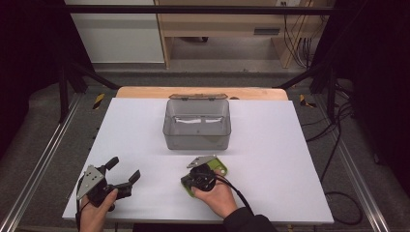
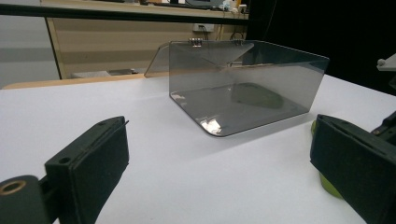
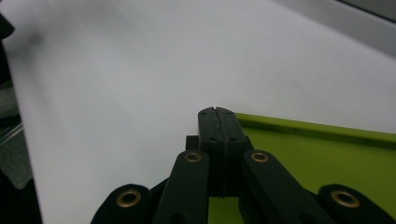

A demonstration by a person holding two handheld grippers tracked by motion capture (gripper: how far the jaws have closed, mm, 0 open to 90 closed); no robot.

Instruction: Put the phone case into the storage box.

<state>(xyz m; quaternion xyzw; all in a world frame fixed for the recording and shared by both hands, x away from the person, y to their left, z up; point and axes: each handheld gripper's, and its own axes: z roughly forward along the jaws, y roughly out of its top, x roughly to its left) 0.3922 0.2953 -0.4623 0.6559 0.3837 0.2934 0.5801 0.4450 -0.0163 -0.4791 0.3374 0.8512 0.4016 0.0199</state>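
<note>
Jaws pressed flat together, the right gripper (image 3: 218,112) sits over a green tray (image 3: 327,158) near the front of the bench (image 1: 270,145). Nothing can be seen between the pads; their tips meet just at the tray's raised rim, with the tray's flat green floor spreading to one side in the right gripper view. From the high view, the right gripper (image 1: 202,176) covers much of the green tray (image 1: 220,165), whose rounded corners peek out on both sides, and a hand (image 1: 220,198) holds the gripper from behind, its black cable curling back toward the sleeve.

Off to the person's left, the left gripper (image 1: 124,171) rests with its jaws spread wide, nothing between them, held by the other hand (image 1: 96,210) at the bench's front corner. Its own camera looks across bare white surface toward a clear grey plastic box (image 2: 243,88), which stands upright past the middle of the bench, lid swung open behind it. The box (image 1: 197,124) is just beyond the tray, apart from both grippers.
</note>
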